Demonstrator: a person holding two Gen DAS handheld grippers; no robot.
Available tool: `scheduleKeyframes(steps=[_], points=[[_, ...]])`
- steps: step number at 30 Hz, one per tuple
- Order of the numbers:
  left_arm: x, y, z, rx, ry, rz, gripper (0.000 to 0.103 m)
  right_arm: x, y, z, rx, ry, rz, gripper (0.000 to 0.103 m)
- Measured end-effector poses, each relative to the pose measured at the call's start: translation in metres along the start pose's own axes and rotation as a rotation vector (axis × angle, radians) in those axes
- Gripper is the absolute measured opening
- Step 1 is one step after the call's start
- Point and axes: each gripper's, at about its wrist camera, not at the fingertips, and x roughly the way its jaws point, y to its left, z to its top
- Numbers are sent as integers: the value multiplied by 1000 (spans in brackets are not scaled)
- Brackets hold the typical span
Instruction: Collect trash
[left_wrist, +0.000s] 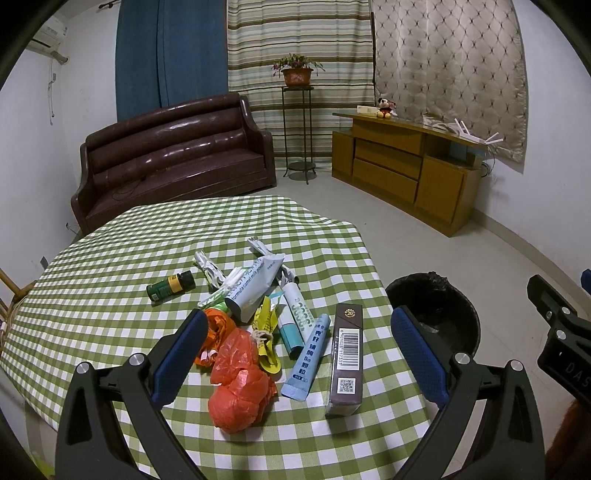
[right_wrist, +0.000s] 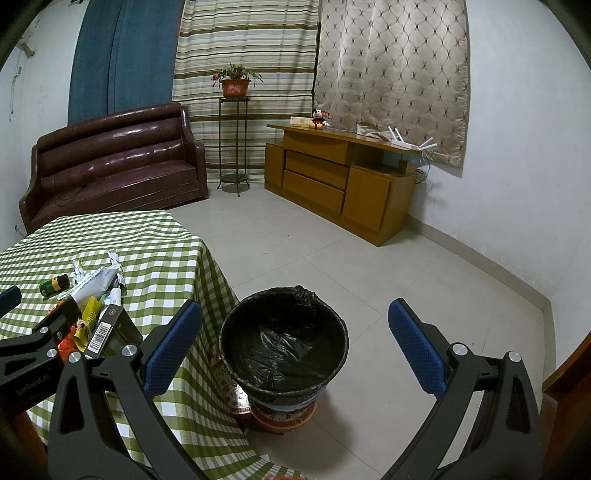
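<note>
Both grippers, left (left_wrist: 299, 354) and right (right_wrist: 295, 347), spread wide, empty; trash pile (left_wrist: 258, 317) beside lined bin (right_wrist: 284, 343).

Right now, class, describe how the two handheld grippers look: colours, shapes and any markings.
Both look alike. The left gripper and the right gripper each have two black, open-framed arms with triangular cut-outs and silver round bolts at the joints. The fingers are flat pads covered in dark blue, dimpled rubber. The right wrist view shows white lettering "GenRobot.AI" on the left gripper's black body. No cables or sleeves are visible.
</note>
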Motion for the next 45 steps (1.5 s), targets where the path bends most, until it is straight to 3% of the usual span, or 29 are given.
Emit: scheduleKeyframes(steps=[28,32,38,41,44,45], points=[[6,18,-8,15,16,9,96,5,12,-9,-15,24,27,98],[8,36,-11,18,33,21,96,7,23,-12,-32,45,49,88],[9,68,-25,40,52,60,96,9,38,-12,-52,63,76,84],[10,79,-33,41,66,66,92,12,49,-14,-65,77,92,84],[16,85,-39,35,98,64,74,16,56,-16,-77,94,98,83],[19,86,-41,30,114,54,74,17,59,-17,-81,99,99,83]])
